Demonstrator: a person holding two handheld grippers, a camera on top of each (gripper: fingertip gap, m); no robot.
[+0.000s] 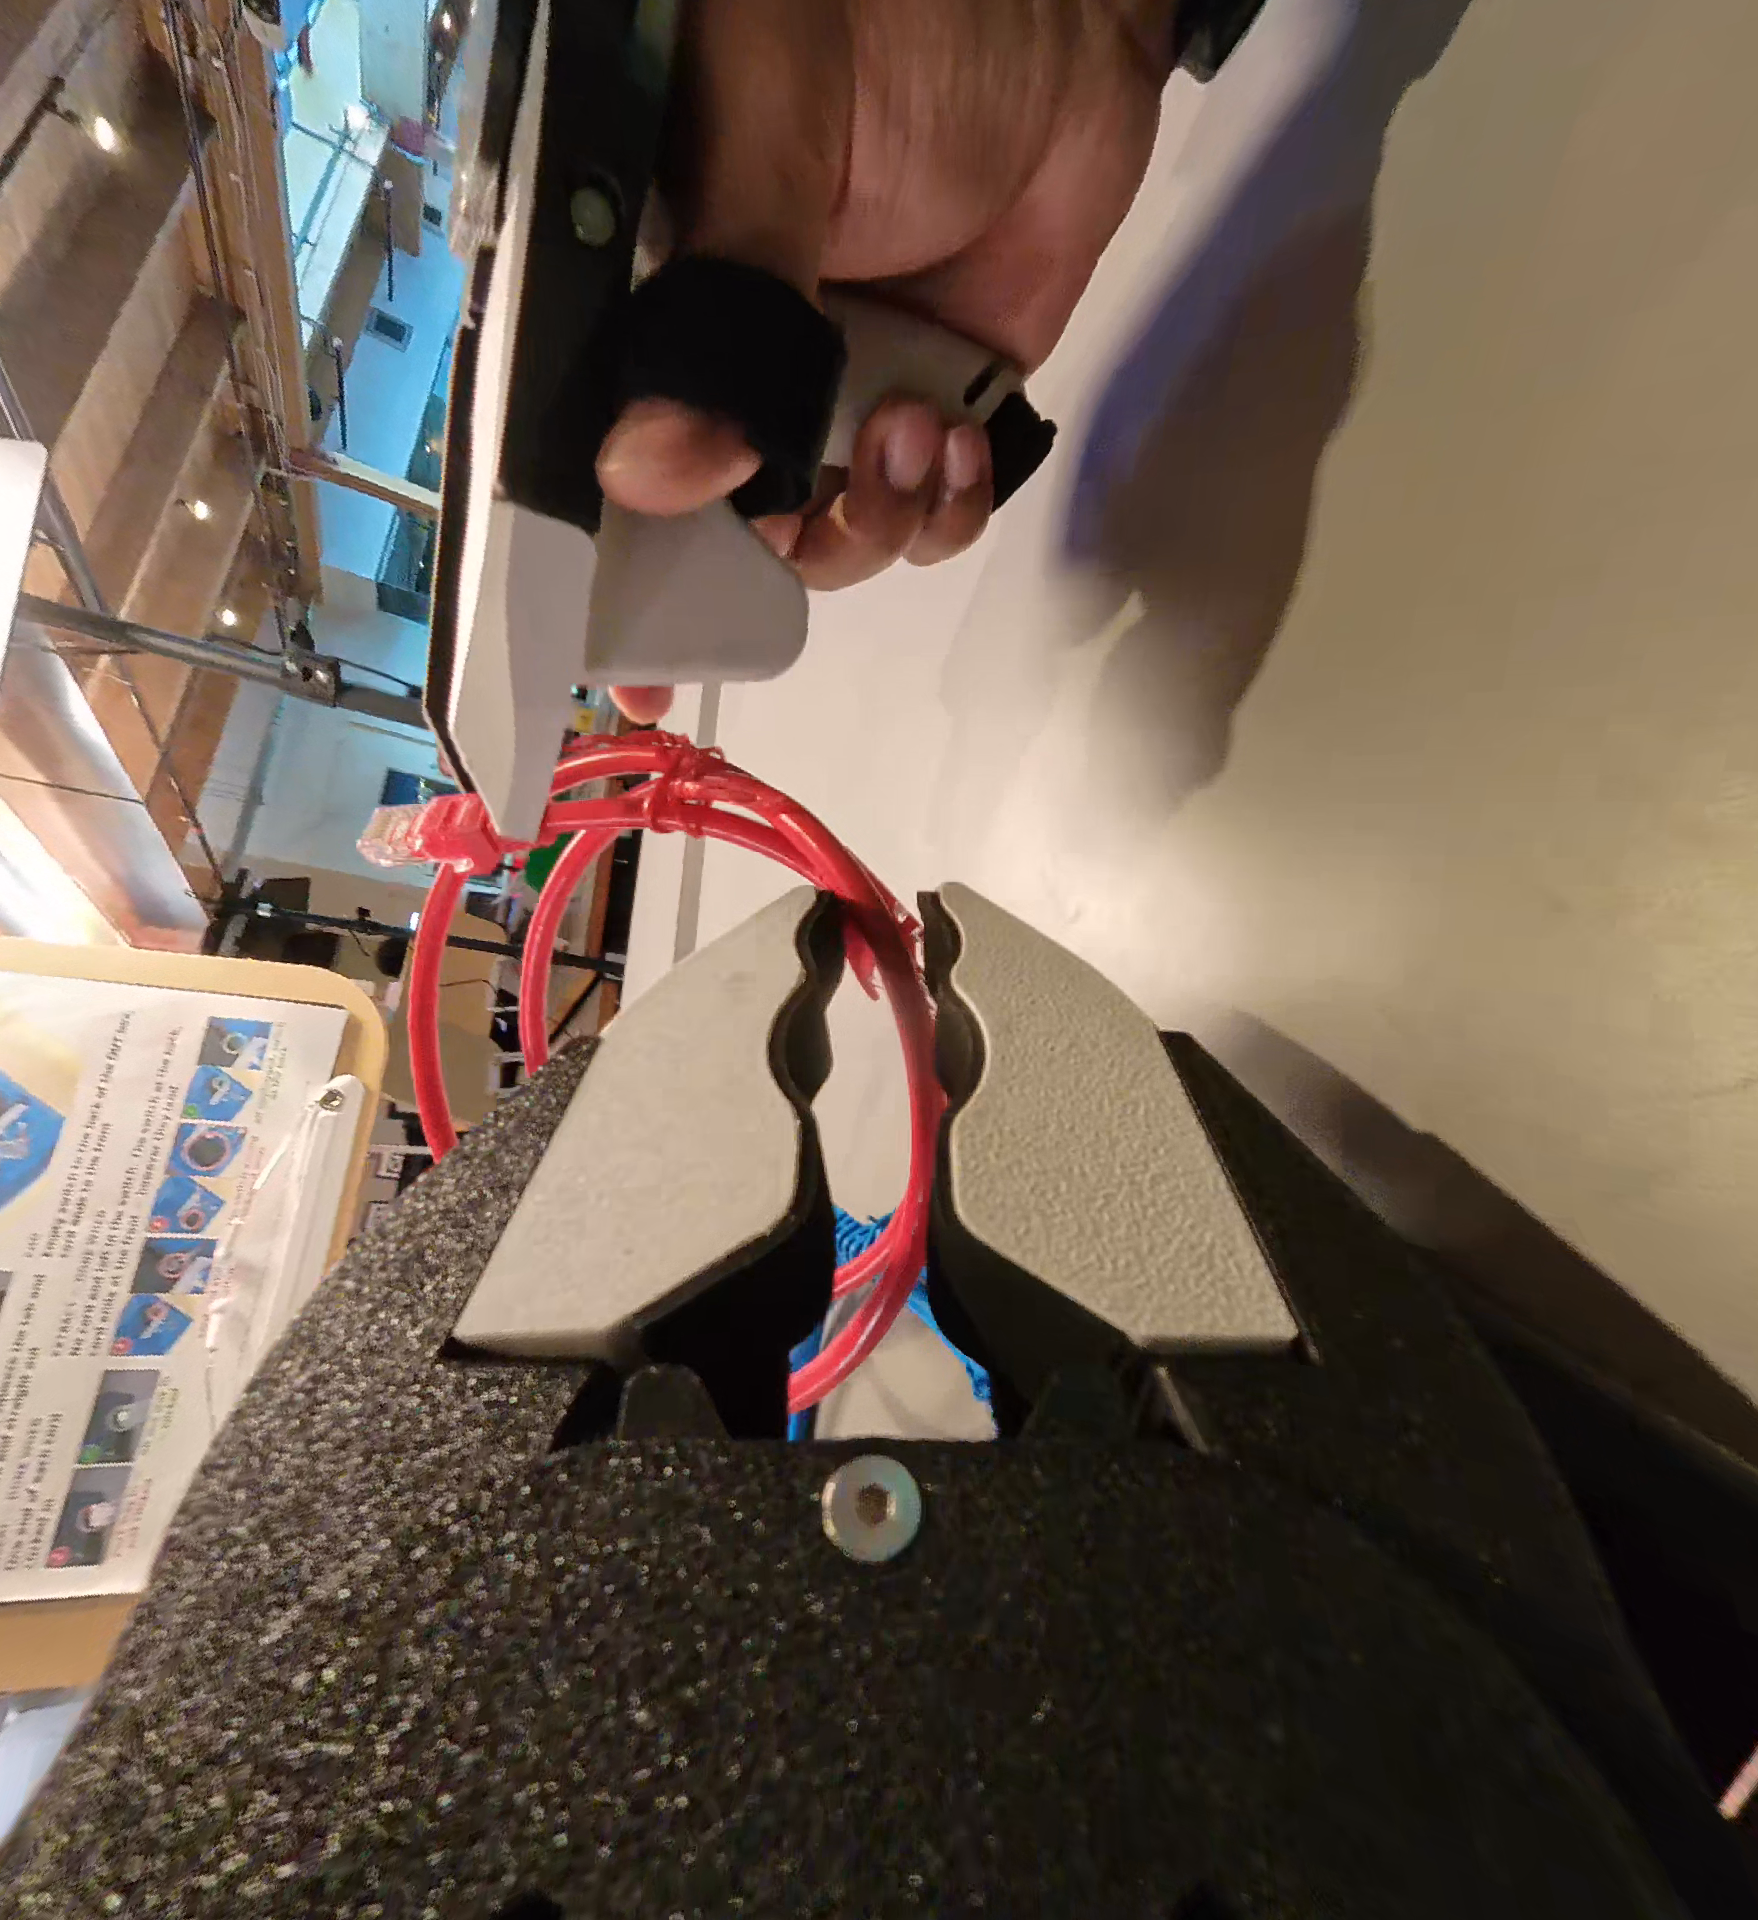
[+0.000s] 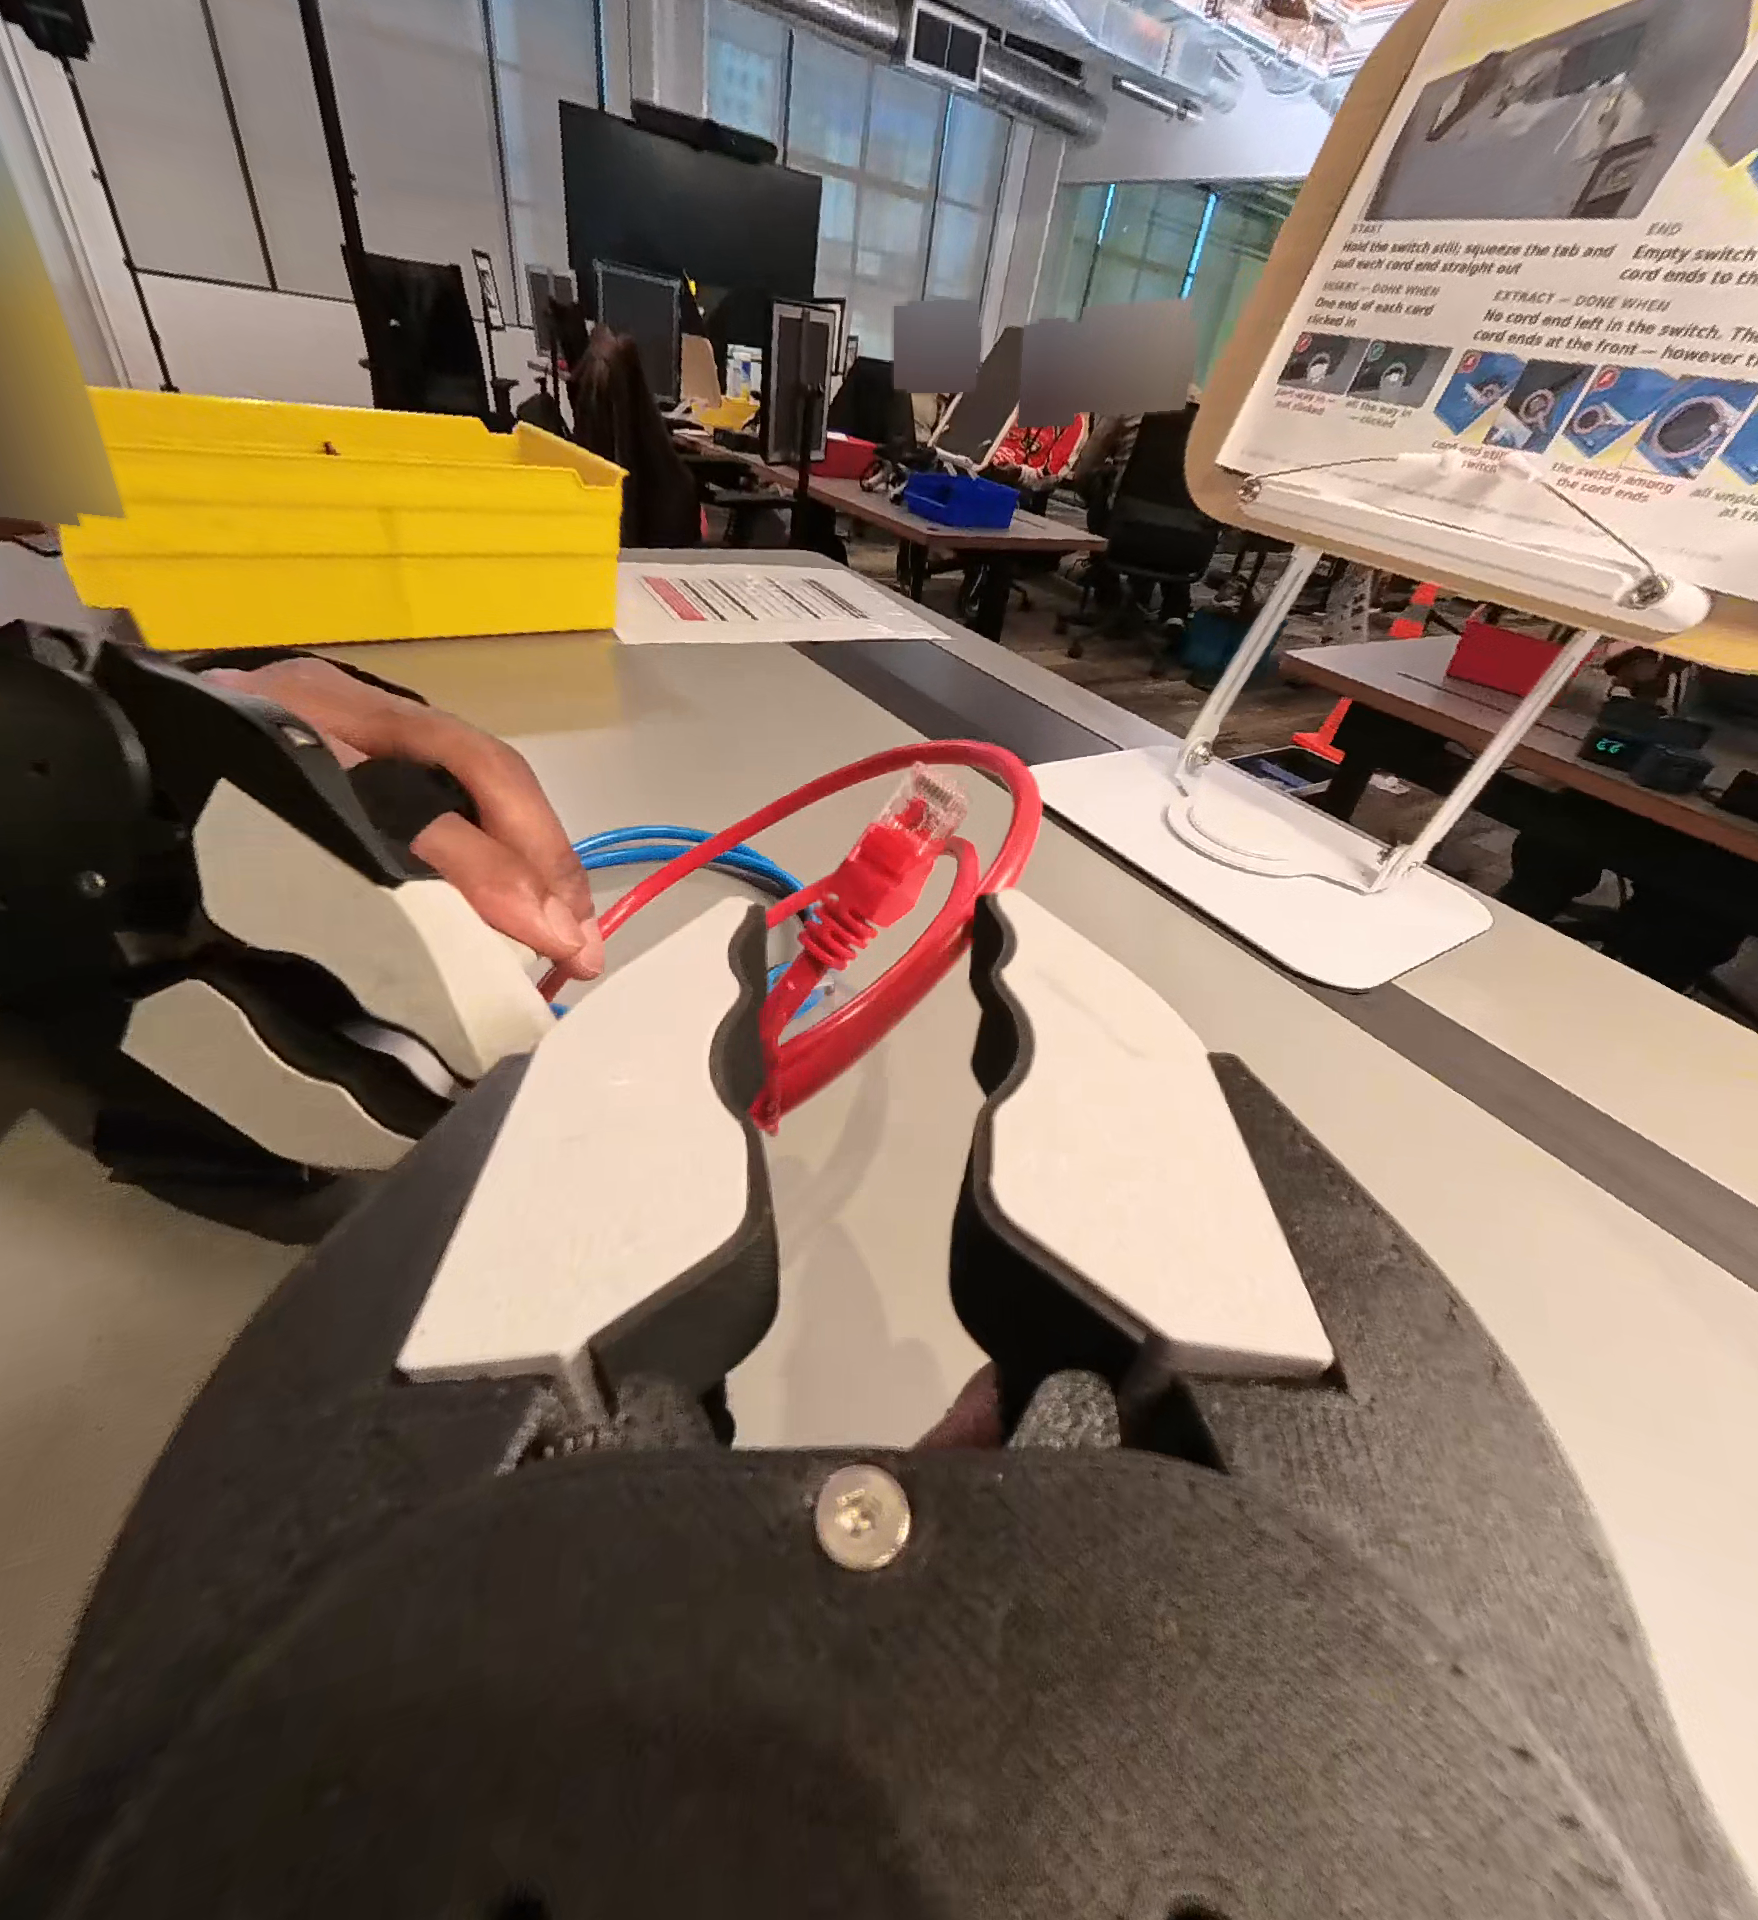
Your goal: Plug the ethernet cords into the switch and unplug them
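The right tool (image 2: 859, 977) stands with its grey-and-black fingers partly apart, and a coiled red ethernet cord (image 2: 1010, 831) passes through the gap near the tips; it is hard to tell whether the pads actually pinch the loop or merely straddle it. The cord's red boot and clear plastic plug (image 2: 916, 821) stick up just beyond the fingertips, free of any socket. In the left wrist view, the left tool (image 1: 870, 935) also has its fingers a little apart with the same red coil (image 1: 916, 1091) running between them, looking loosely caught rather than clamped, and the other tool (image 1: 511, 748) reaches down onto the coil's far side beside the plug (image 1: 418, 831). A thinner blue cord (image 2: 677, 842) lies on the grey table (image 2: 1477, 1195) behind the red one, near the person's hand (image 2: 470, 800). A stack of yellow plastic bins (image 2: 335, 520) and a clipboard stand with a printed sheet (image 2: 1581, 312) stand farther back. The network switch is not clearly visible in either view, so the step in hand is probably taking up a loose cord and presenting its plug. The next move likely calls for a firm grip on the boot just behind the plug, the locking tab turned the proper way, and a straight push into a port while the switch is steadied.
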